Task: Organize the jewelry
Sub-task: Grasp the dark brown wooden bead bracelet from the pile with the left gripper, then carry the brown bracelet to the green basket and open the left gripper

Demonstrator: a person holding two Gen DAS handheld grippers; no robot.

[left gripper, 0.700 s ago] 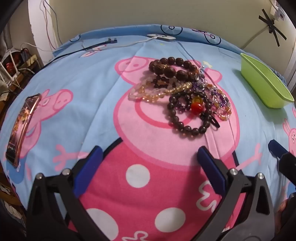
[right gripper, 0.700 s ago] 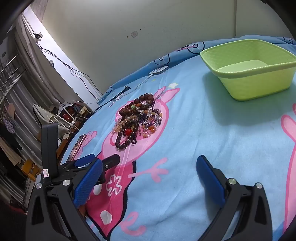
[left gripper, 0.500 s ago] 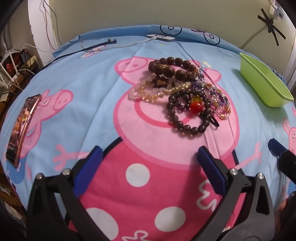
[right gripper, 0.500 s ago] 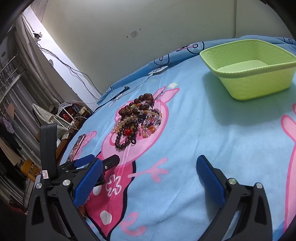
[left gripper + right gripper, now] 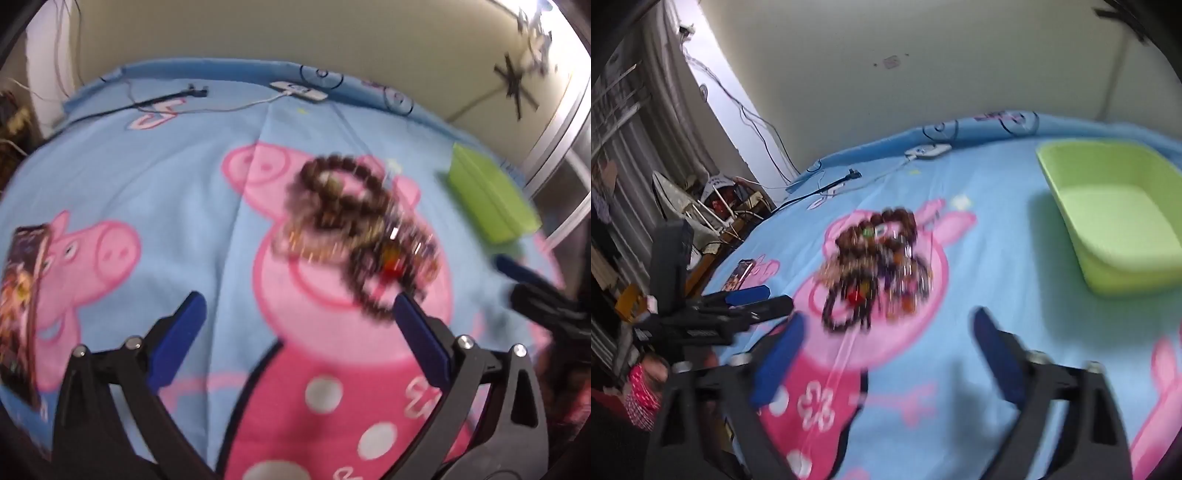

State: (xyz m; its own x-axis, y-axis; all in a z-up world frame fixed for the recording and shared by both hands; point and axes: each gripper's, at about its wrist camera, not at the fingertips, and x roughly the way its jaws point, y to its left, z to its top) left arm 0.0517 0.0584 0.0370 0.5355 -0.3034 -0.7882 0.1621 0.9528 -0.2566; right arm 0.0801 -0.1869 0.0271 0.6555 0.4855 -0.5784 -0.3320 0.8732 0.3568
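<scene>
Seen first from the left wrist, a blue bedsheet [image 5: 166, 177] printed with pink cartoon pigs covers the bed, ending at a plain beige wall. The left gripper [image 5: 295, 317] hangs above it with jaws spread wide and holding nothing. A tangled jewelry pile [image 5: 354, 229] of round dark beads and amber strands lies on the pig's face, just beyond the fingertips and blurred. A green plastic basket [image 5: 487, 195] sits to the right, a phone [image 5: 22, 295] at the left edge.

Next, from the right wrist, the right gripper [image 5: 886, 339] also has its jaws parted and bare, the pile [image 5: 875, 269] just ahead. The smooth, rectangular basket [image 5: 1115, 218] stands well apart to the right. Cables [image 5: 827, 188] trail toward cluttered shelves.
</scene>
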